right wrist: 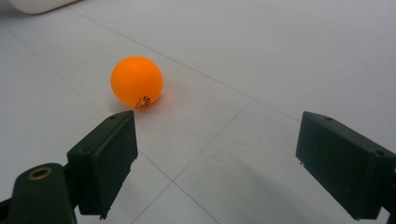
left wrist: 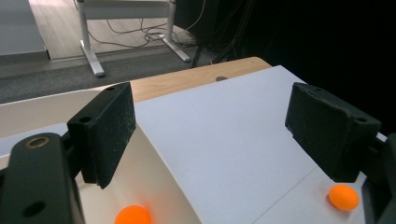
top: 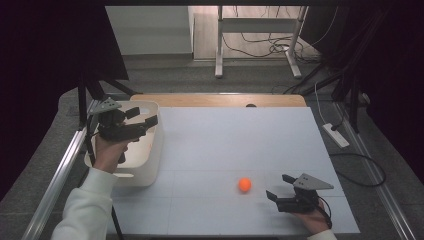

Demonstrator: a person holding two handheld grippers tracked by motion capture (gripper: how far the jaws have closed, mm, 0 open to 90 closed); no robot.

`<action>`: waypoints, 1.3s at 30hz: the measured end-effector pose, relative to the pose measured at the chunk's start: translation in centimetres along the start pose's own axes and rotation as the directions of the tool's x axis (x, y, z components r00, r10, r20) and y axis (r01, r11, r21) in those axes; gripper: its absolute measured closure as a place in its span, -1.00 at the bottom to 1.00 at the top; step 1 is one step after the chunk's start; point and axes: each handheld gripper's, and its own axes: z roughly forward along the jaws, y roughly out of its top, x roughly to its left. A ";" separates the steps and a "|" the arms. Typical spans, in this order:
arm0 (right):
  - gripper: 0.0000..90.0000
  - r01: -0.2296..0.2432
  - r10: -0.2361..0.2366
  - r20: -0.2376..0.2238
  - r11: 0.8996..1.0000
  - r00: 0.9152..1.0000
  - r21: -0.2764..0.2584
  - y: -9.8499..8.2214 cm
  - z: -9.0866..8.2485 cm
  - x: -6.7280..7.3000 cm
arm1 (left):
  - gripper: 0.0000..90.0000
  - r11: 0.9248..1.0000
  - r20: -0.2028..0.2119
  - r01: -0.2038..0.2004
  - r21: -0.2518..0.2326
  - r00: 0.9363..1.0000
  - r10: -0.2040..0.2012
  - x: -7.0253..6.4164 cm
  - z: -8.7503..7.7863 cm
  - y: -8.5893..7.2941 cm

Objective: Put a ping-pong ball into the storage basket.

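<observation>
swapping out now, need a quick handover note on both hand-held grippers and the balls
Left hand-held gripper: open, empty, over the white bin.
Right hand-held gripper: open, empty, low over the table, facing the ball on the table, not touching it.
Done: one orange ball in the bin.
Left: grasp the table ball; it probably goes into the bin too.

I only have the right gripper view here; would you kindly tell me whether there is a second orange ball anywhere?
Observer: Yes, an orange ball lies inside the white bin at the table's left.
Operator: Thank you. Where is the left gripper?
Observer: The left gripper is above that bin, jaws wide apart with nothing between them.
Operator: And what lies past the table's far edge?
Observer: A white desk frame stands on the floor, with cables under it.
</observation>
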 end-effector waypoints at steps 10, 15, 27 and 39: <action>-0.72 -0.006 0.006 0.014 1.000 1.000 -0.009 -0.3 -0.8 0.1 | -0.63 1.000 0.031 -0.025 -0.011 0.999 0.025 -2.0 -0.4 -0.5; -0.72 -0.001 0.001 0.011 1.000 1.000 -0.015 -0.2 -0.9 0.2 | -0.63 1.000 0.051 -0.030 -0.008 0.998 0.030 -3.1 -0.3 -0.7; -0.72 0.015 -0.015 -0.006 1.000 1.000 -0.019 -0.1 -0.7 0.6 | -0.62 0.998 0.070 -0.063 -0.012 0.996 0.063 -5.0 -1.0 -0.4; -0.72 0.027 -0.027 -0.018 1.000 0.999 -0.016 0.0 -0.6 0.6 | -0.62 0.998 0.086 -0.062 -0.009 0.994 0.062 -5.5 -0.2 -0.6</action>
